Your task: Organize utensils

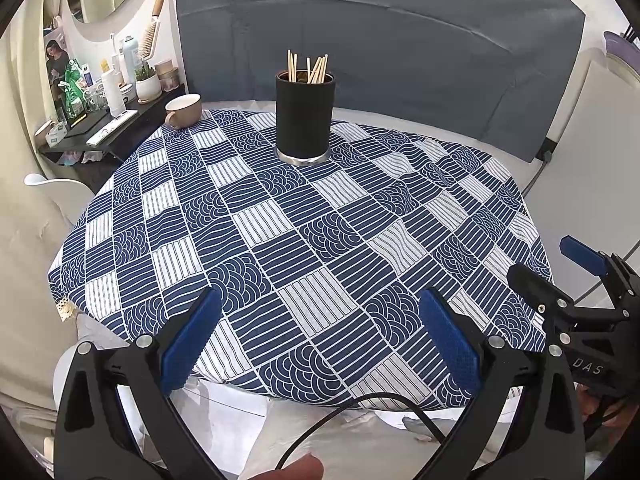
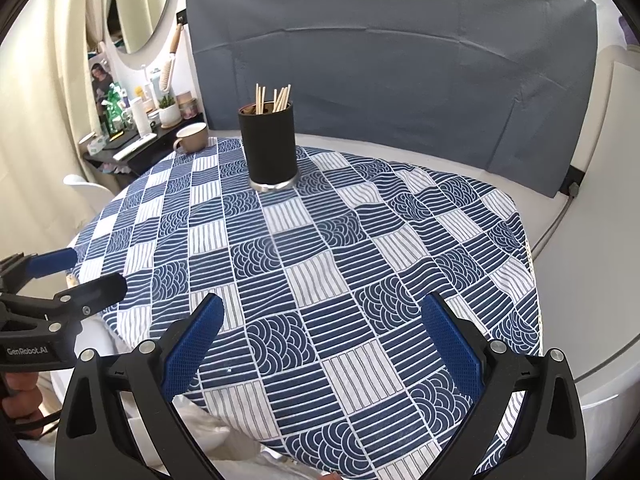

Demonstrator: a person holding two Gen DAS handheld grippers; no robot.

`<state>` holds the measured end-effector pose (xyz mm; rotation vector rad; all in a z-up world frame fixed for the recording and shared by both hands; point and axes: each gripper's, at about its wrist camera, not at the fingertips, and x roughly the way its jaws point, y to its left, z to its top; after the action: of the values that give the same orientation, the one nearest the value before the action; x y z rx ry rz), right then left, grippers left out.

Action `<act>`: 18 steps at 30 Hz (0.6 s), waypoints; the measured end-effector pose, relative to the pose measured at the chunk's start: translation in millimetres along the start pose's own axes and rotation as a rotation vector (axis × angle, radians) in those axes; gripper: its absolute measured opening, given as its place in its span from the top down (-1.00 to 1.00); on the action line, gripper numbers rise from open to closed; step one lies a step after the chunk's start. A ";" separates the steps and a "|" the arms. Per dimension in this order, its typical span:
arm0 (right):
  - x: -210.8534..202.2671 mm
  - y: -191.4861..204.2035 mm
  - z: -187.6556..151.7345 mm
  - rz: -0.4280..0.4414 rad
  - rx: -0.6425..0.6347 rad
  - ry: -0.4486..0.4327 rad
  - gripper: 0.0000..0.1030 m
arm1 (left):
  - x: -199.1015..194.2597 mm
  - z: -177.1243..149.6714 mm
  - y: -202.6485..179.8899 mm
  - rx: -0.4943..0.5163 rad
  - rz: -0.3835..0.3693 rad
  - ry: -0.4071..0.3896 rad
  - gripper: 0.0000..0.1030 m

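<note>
Both grippers' jaws gape empty, well short of the chopstick holder (image 1: 303, 118).

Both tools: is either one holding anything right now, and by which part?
Nothing held. Left tool and right tool are both open and empty over the tablecloth.

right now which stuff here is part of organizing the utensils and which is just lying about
For the job:
- black holder
- wooden sticks standing in it
- left claw, open
- right claw, open

Just lying about:
- beige mug
- patterned tablecloth
- cluttered side shelf
- hairbrush
</note>
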<state>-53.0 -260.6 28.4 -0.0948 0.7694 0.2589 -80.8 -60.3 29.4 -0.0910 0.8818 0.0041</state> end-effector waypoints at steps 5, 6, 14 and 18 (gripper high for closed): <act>-0.6 -0.3 -1.0 0.000 -0.002 0.000 -0.84 | -0.5 -0.5 -0.7 0.003 -0.003 0.001 -0.88; -1.3 -0.3 -1.4 0.000 -0.003 0.000 -0.84 | -0.7 -0.8 -1.2 0.005 -0.002 0.001 -0.88; -0.3 0.0 -1.0 0.001 -0.001 0.000 -0.84 | -5.0 0.1 -2.6 0.022 0.014 -0.022 -0.88; -2.9 0.1 -2.6 -0.002 -0.003 0.000 -0.84 | -1.7 0.8 -2.7 0.028 0.001 -0.007 -0.88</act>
<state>-56.8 -261.5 28.5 -0.0983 0.7687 0.2586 -81.2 -62.9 31.4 -0.0643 0.8746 -0.0069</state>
